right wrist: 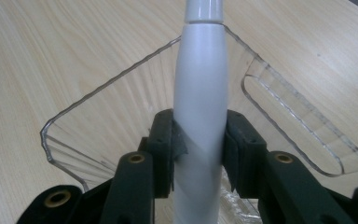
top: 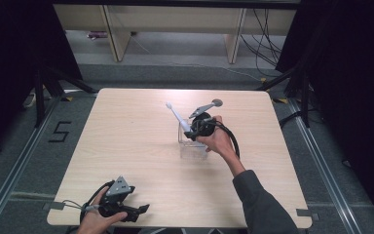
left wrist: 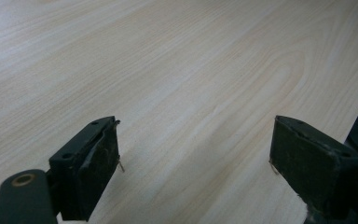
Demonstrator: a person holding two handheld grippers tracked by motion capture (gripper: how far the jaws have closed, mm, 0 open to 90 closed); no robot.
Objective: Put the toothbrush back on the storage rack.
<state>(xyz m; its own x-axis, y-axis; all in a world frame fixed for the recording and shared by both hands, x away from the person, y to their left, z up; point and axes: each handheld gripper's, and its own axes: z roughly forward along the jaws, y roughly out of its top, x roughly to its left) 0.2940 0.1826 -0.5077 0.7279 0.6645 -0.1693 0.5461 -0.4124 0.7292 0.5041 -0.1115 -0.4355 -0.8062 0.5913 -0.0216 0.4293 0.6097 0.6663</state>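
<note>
Right gripper view: jaws of right gripper (right wrist: 199, 149) clenched on white toothbrush (right wrist: 200, 93) handle, clear plastic holder (right wrist: 289, 112) just behind and beneath it. High view: toothbrush (top: 177, 115) tilted, head up and toward far left, lower end at holder (top: 193, 146) near middle of desk (top: 126, 146). Left gripper (top: 137, 210) resting at near desk edge, well apart, jaws spread wide, grasping nothing.

Clear holder (top: 193, 144) with toothbrush (top: 177, 117) blocks table centre; wide bare table (top: 126, 146) left and front, passage free.
</note>
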